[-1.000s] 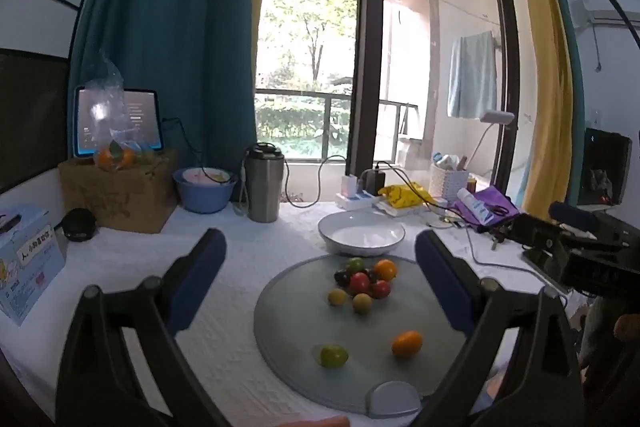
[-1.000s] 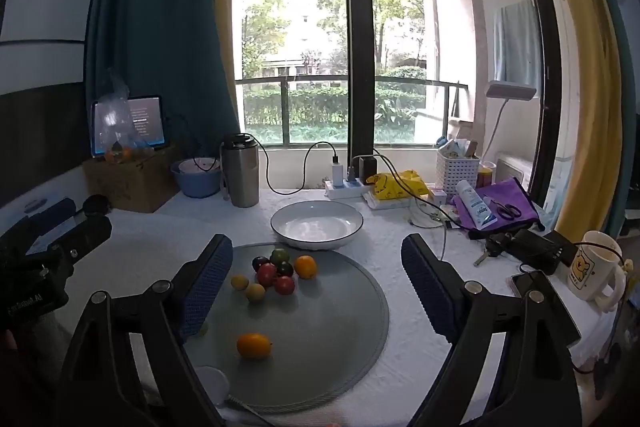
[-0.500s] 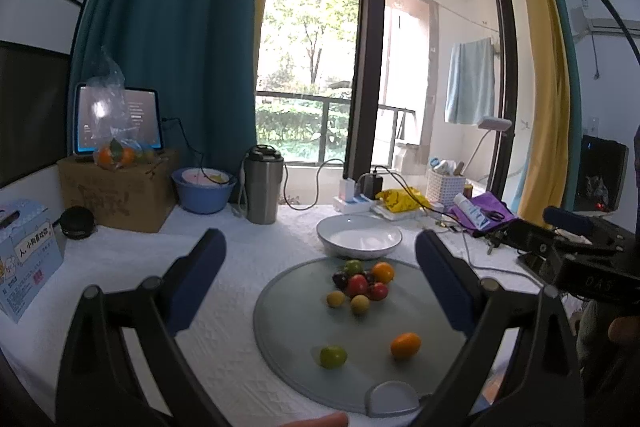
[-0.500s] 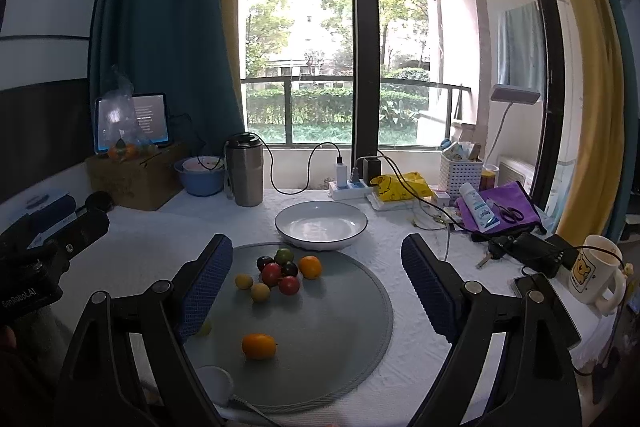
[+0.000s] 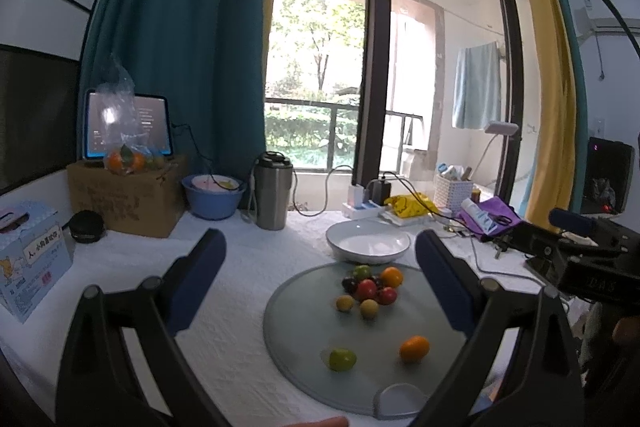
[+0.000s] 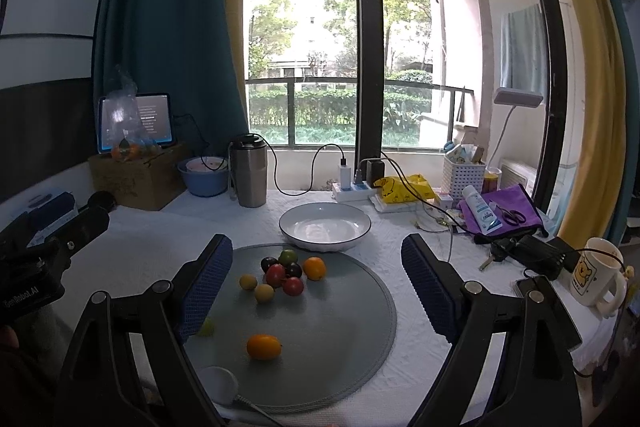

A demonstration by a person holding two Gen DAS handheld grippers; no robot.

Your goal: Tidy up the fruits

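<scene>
A white-clothed bench [image 6: 360, 259] by the window carries a grey mat [image 6: 344, 307]; the fruits [image 6: 286, 275] lie on it, ahead of and between both spread, empty tongs [image 5: 320, 281] [image 6: 316, 283], which have barely shifted since earlier

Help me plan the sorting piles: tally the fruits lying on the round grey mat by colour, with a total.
Red fruits: 2
Orange fruits: 2
Yellow fruits: 2
Green fruits: 2
Dark purple fruits: 2
Total: 10, all on the grey mat
</scene>
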